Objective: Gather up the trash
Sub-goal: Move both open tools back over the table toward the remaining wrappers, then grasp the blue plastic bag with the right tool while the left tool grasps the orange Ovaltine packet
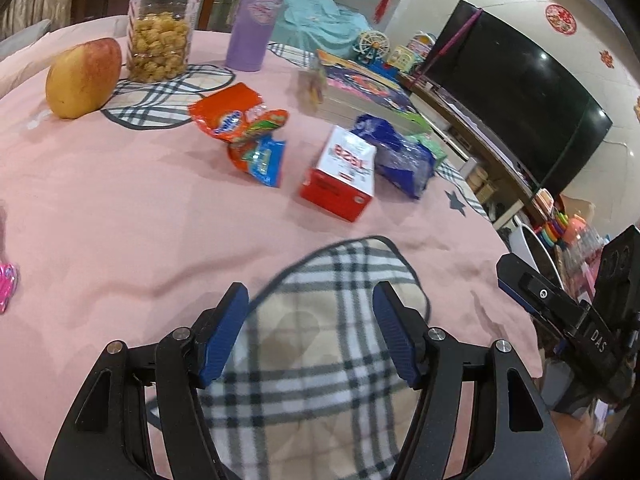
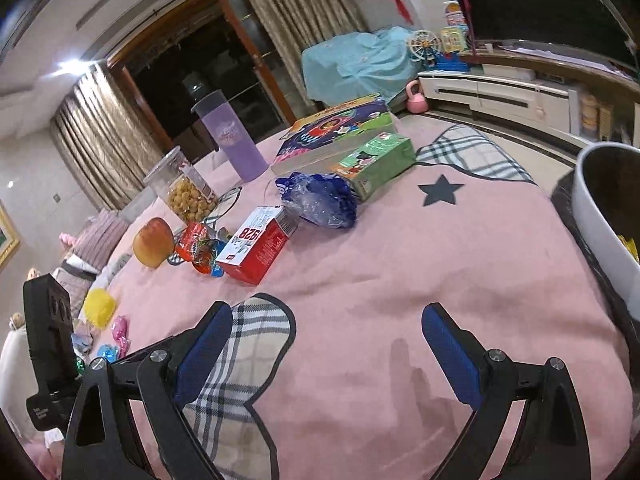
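Living room, night behind curtained glass doors (image 2: 208,80); dark TV screen (image 1: 516,92) on the wall side. Round table under a pink cloth (image 1: 120,208) with plaid heart patches and a dark star (image 2: 440,190).

Trash clustered mid-table: crumpled orange snack wrapper (image 1: 236,114), a smaller orange-and-blue wrapper (image 1: 260,158) touching its near edge, red-and-white carton (image 1: 342,172) lying on its side just beside them, crumpled blue plastic bag (image 1: 394,156) touching the carton's far side. Print on the wrappers too blurred to read.

Behind the trash: mango (image 1: 82,78), clear jar of puffed snacks (image 1: 160,28), purple tumbler (image 1: 258,16) with its top cut off by the frame, flat game box (image 2: 336,128), green box (image 2: 376,164) partly hidden by the blue bag.

White bin (image 2: 604,224) at the table's right edge, mostly cut off; something yellow inside, not identifiable.

Small bright candies or wrappers at the left edge of the cloth, pink one (image 1: 6,286) cropped; yellow fuzzy lump (image 2: 98,306) unclear.

Left gripper (image 1: 310,334) above a plaid patch, jaws apart, nothing between. Right gripper (image 2: 326,354) above bare cloth, jaws wide apart, empty. Both well short of the trash.
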The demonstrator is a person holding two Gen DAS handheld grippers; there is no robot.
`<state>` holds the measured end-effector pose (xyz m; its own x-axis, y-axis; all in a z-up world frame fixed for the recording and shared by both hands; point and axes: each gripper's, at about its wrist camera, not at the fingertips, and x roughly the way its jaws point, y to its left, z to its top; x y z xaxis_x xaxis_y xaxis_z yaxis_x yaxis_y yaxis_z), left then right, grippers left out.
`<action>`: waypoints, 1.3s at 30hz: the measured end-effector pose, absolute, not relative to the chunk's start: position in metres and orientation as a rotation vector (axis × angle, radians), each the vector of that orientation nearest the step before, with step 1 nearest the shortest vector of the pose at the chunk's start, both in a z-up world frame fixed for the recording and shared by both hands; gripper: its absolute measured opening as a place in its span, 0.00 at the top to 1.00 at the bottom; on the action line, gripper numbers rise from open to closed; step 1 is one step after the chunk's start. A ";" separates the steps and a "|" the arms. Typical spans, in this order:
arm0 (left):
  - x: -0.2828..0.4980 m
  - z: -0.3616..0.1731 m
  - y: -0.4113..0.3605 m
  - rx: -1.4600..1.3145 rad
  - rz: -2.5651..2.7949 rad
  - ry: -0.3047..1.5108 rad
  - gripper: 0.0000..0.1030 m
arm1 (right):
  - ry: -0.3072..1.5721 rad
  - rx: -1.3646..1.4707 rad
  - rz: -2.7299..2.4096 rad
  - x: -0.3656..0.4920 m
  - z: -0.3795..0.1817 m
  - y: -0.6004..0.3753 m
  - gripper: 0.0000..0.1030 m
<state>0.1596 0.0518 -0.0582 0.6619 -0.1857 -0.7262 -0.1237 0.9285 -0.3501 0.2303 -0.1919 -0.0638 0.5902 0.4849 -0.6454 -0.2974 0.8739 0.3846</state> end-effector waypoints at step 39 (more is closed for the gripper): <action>0.268 -0.063 0.100 -0.380 0.022 0.830 0.45 | 0.884 0.199 0.460 0.343 -0.086 -0.139 0.36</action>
<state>0.2675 0.1004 -0.0633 0.6786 -0.1278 -0.7233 -0.1662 0.9325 -0.3207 0.3432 -0.1389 -0.0859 0.5447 0.4654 -0.6977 -0.3041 0.8849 0.3528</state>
